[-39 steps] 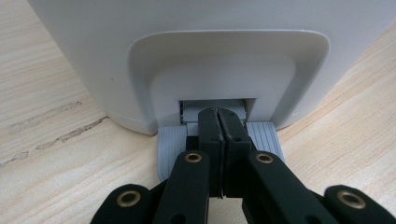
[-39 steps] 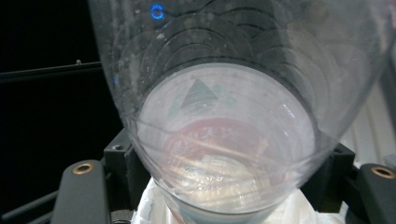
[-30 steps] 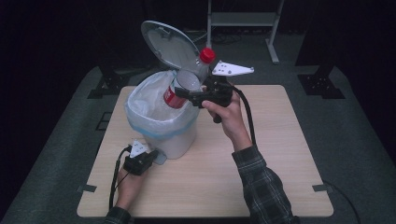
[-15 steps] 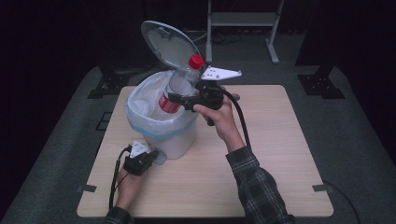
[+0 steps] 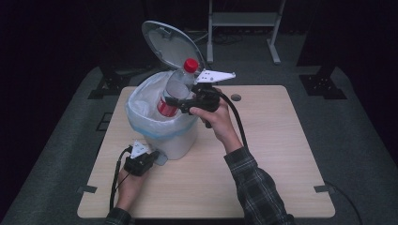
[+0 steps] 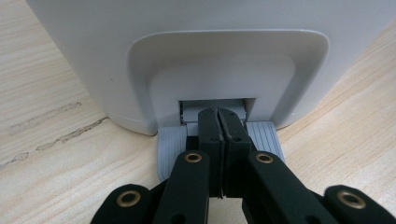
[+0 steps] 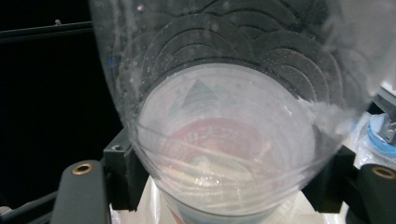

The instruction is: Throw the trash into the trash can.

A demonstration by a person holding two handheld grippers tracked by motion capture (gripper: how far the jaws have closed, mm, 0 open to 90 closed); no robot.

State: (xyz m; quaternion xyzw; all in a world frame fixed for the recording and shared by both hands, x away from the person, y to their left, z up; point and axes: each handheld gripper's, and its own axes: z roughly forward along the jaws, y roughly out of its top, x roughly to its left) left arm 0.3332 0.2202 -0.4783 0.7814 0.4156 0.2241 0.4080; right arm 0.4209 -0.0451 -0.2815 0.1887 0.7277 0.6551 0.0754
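My bottle has its base hidden behind the bin's liner, and in the right gripper view its top and sides run off the frame, its label only a blur. My left gripper covers the middle of the pedal, and the bin's top is cut off there.

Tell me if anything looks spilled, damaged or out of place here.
Nothing stands out. The bin stands upright with its lid up, the left gripper on its pedal, the right gripper holding an intact bottle above the liner.
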